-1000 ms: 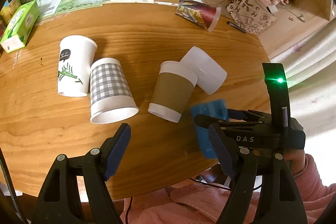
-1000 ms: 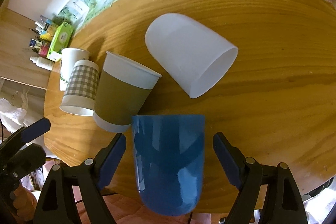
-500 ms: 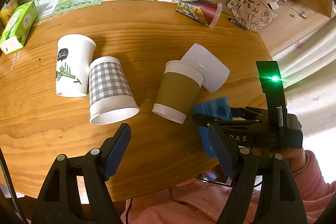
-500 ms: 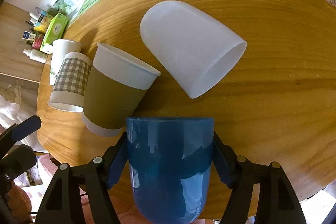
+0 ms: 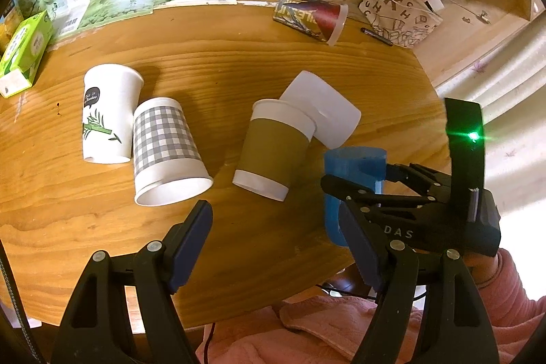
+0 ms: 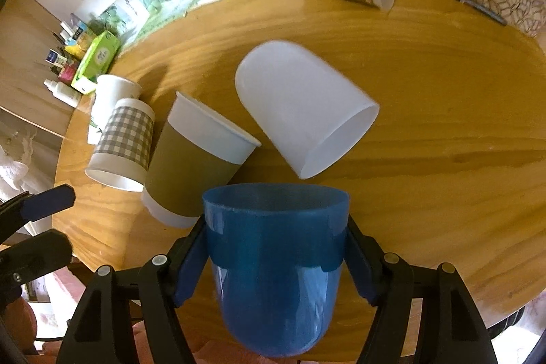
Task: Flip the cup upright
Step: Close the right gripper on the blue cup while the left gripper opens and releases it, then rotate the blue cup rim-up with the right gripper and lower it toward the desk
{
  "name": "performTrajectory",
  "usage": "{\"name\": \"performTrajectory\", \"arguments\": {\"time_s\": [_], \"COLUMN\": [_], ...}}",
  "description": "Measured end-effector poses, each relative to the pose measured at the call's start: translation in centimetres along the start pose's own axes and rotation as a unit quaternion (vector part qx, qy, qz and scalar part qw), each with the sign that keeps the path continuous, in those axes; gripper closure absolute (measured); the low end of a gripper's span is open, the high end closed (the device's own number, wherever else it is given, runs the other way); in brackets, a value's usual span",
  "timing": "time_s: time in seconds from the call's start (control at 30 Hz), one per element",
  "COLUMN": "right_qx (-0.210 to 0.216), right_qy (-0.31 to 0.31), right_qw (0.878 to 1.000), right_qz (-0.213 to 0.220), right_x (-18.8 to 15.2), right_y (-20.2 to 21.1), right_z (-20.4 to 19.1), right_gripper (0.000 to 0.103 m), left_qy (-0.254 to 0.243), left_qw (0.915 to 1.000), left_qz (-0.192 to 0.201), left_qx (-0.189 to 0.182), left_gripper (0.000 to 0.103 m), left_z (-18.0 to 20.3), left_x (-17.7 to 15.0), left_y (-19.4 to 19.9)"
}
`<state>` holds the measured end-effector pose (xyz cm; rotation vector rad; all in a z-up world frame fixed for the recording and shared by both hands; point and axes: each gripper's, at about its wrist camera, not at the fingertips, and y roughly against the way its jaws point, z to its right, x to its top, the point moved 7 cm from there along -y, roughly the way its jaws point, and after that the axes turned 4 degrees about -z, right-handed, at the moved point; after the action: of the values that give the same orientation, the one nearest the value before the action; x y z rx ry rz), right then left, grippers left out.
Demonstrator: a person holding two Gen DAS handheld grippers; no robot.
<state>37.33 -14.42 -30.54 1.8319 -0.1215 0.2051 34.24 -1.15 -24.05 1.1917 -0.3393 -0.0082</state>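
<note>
My right gripper (image 6: 276, 258) is shut on a blue plastic cup (image 6: 273, 268), its fingers pressing both sides, and holds it tilted with the rim lifted off the round wooden table (image 6: 443, 125). The blue cup also shows in the left wrist view (image 5: 355, 166) near the table's front right edge, clamped by the right gripper (image 5: 361, 190). My left gripper (image 5: 276, 244) is open and empty above the table's front edge.
Lying on their sides are a white plastic cup (image 6: 300, 111), a brown-sleeved paper cup (image 6: 194, 159), a grey checked cup (image 5: 163, 145), a white leaf-print cup (image 5: 105, 111) and a red patterned cup (image 5: 310, 17). A green box (image 5: 25, 53) and a bag with a doll (image 5: 409, 9) stand at the back.
My right gripper has closed on the blue cup and raised its rim off the table. The left gripper has stayed open and nearly still.
</note>
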Motion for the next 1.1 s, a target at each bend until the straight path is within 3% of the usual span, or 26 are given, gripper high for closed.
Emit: {"name": "performTrajectory", "arguments": {"time_s": [0.4, 0.73, 1.1], "right_qx": [-0.006, 0.012, -0.003], "right_qy": [0.060, 0.094, 0.099], "right_qw": [0.992, 0.963, 0.943], "right_qz": [0.113, 0.251, 0.317], "right_x": [-1.2, -2.8, -4.3], "right_y": [3.6, 6.2, 6.2], "right_z": [-0.9, -1.4, -0.9], "right_gripper": [0.031, 0.031, 0.031], "left_qy": [-0.009, 0.004, 0.023], "left_qw": [0.9999, 0.9994, 0.9975], "left_qz": [0.009, 0.012, 0.025], "left_qx": [0.005, 0.031, 0.061], "left_gripper": [0.024, 0.024, 0.024], "left_z": [1.5, 1.3, 1.0], "left_x": [-0.9, -2.5, -4.5], "left_y": [0.4, 0.9, 1.6]}}
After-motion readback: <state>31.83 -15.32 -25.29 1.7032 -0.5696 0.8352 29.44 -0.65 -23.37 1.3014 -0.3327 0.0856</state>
